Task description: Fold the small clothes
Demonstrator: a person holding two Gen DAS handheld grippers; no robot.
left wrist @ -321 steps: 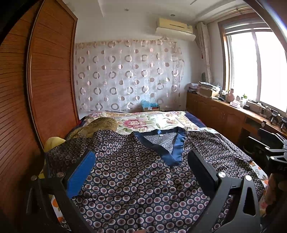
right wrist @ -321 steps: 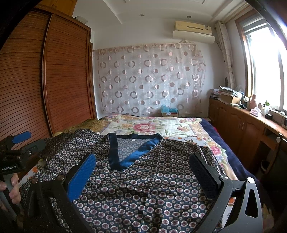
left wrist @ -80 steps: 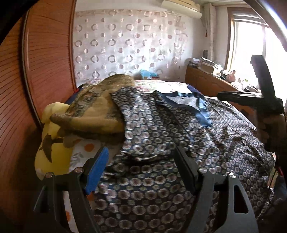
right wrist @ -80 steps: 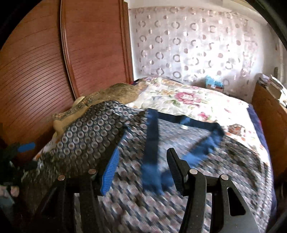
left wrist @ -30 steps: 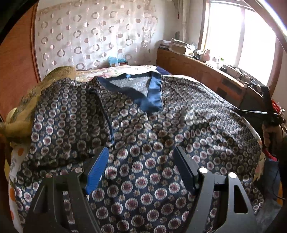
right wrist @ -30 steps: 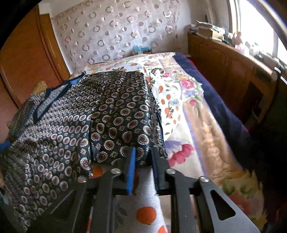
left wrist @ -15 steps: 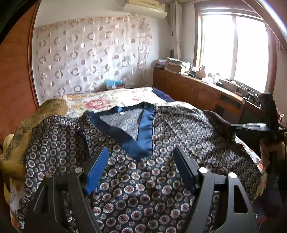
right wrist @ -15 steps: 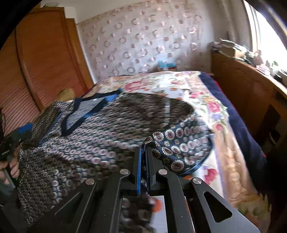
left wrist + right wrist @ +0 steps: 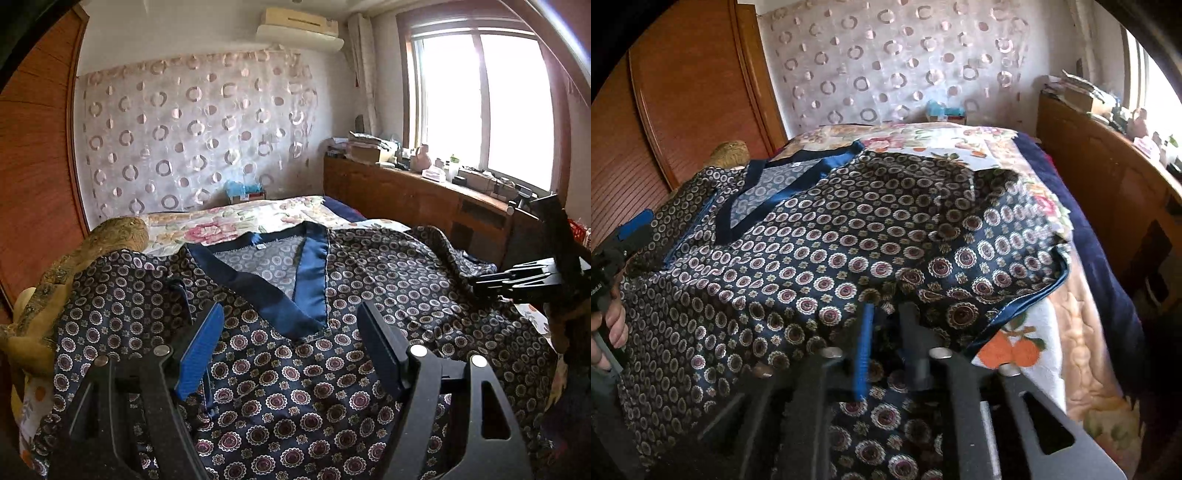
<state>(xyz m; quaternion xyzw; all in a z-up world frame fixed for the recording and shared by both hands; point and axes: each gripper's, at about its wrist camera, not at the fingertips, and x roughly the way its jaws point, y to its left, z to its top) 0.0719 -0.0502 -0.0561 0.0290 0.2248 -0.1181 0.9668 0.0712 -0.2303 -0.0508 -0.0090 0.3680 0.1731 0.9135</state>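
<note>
A floral-quilted bed (image 9: 1082,373) is filling the bedroom. A navy circle-print top (image 9: 827,258) with a blue V-neck is lying spread across it. The right gripper (image 9: 886,325) is pinching its sleeve, jaws nearly together; the left gripper (image 9: 290,328) is hovering wide apart, gripping nothing.

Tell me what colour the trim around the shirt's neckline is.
Solid blue, against the shirt's circle print. The trim shows best in the left wrist view.
</note>
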